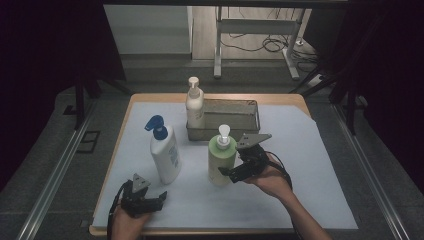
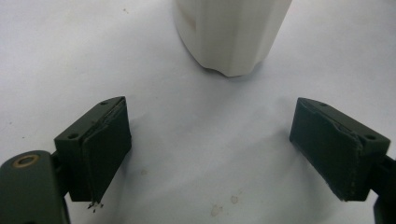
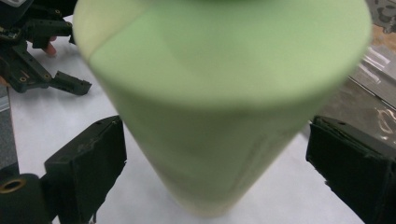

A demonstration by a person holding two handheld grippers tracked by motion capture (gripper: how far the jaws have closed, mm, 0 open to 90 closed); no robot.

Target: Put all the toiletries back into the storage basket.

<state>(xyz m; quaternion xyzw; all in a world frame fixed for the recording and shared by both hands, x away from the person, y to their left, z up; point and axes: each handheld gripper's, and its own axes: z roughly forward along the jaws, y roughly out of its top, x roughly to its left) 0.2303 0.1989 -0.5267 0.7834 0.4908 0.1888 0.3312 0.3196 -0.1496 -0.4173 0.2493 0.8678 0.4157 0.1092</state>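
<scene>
A light green pump bottle stands upright on the white sheet, right of centre. My right gripper is at its lower right side. In the right gripper view the green bottle stands between the two jaws of the right gripper, which is open with a gap on each side. My left gripper rests near the front left edge, open and holding nothing. In the left gripper view the left gripper points at the base of a white bottle, which has a blue pump.
A grey metal basket sits at the back centre with a white pump bottle upright in its left end. The white sheet covers most of the wooden table. The left gripper also appears at the right gripper view's upper left.
</scene>
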